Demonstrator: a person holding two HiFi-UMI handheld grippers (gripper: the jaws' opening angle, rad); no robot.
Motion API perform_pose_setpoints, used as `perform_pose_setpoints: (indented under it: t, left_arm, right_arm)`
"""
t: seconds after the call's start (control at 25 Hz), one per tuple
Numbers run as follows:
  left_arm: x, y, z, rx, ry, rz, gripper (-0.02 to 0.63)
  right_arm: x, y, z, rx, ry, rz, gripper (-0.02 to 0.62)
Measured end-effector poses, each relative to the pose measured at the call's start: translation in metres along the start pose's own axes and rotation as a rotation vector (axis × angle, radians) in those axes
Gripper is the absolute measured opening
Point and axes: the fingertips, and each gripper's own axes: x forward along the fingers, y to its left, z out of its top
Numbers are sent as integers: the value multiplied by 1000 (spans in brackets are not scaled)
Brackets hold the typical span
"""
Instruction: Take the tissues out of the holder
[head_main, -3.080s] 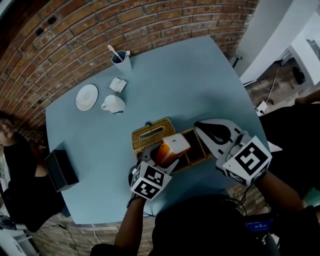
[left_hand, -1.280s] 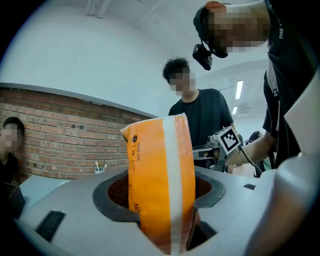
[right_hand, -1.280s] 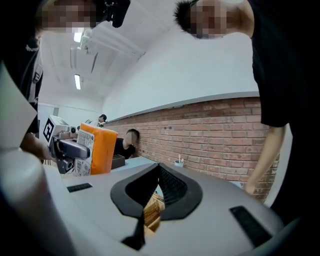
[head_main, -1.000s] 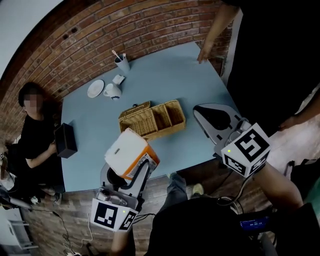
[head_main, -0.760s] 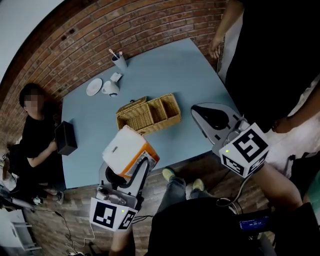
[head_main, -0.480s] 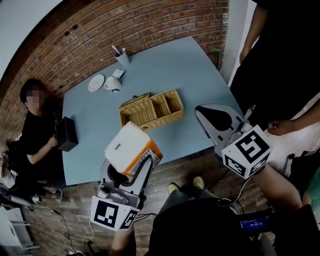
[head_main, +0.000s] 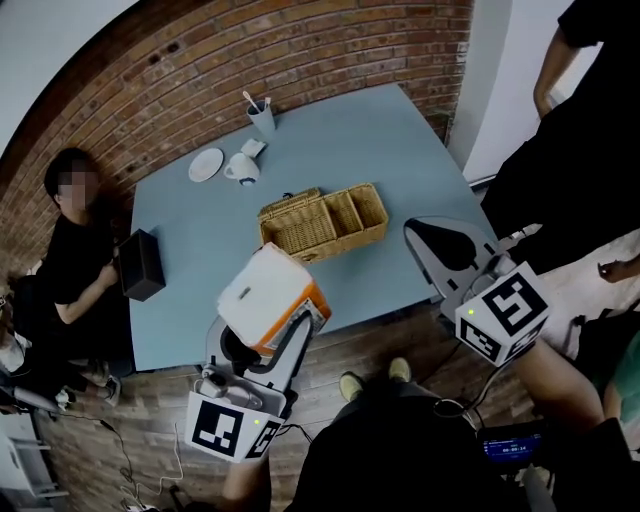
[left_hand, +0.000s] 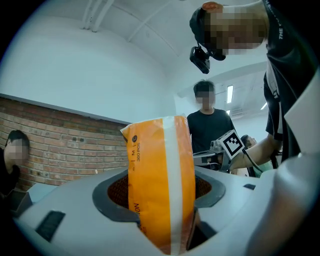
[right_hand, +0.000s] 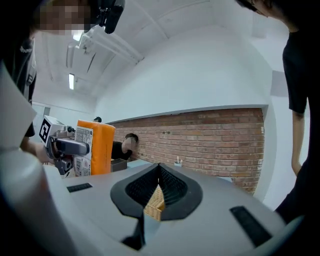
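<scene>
An orange and white tissue pack (head_main: 268, 298) sits between the fingers of my left gripper (head_main: 262, 335), which is shut on it and held over the wooden floor, off the table's near edge. In the left gripper view the pack (left_hand: 160, 185) stands upright and fills the gap between the jaws. The wicker holder (head_main: 322, 222) lies on the blue table (head_main: 400, 150), with nothing showing in its compartments. My right gripper (head_main: 420, 232) hangs to the right of the holder with its jaws together and nothing in them. In the right gripper view, the pack (right_hand: 92, 147) shows at left.
At the table's far corner stand a cup with utensils (head_main: 262, 113), a saucer (head_main: 207, 164) and a white mug (head_main: 243, 169). A black box (head_main: 141, 264) sits at the left edge by a seated person (head_main: 70, 230). Another person (head_main: 570, 130) stands at right.
Three seconds ago the pack was at the holder. Now it is clear of the table in my left gripper. Over the last second both grippers drew slightly back; the person at right moved off.
</scene>
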Motion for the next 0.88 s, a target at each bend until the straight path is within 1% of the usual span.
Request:
perform_pose_setpoints:
  t: [0.16, 0.36, 0.56, 0.76, 0.88]
  left_arm:
    - [11, -2, -21, 17, 2, 10, 284]
    - [-14, 10, 4, -12, 1, -12, 284]
    - [-2, 5, -2, 4, -6, -9, 284]
    - [-5, 13, 3, -7, -4, -14, 284]
    - [1, 11, -4, 3, -7, -12, 284]
  right_arm:
    - [9, -9, -22, 2, -23, 15, -3]
    - [10, 18, 4, 0, -3, -7, -3]
    - [9, 6, -4, 3, -20, -7, -3]
    - [13, 11, 5, 6, -12, -15, -3]
    - [15, 5, -4, 9, -23, -10, -3]
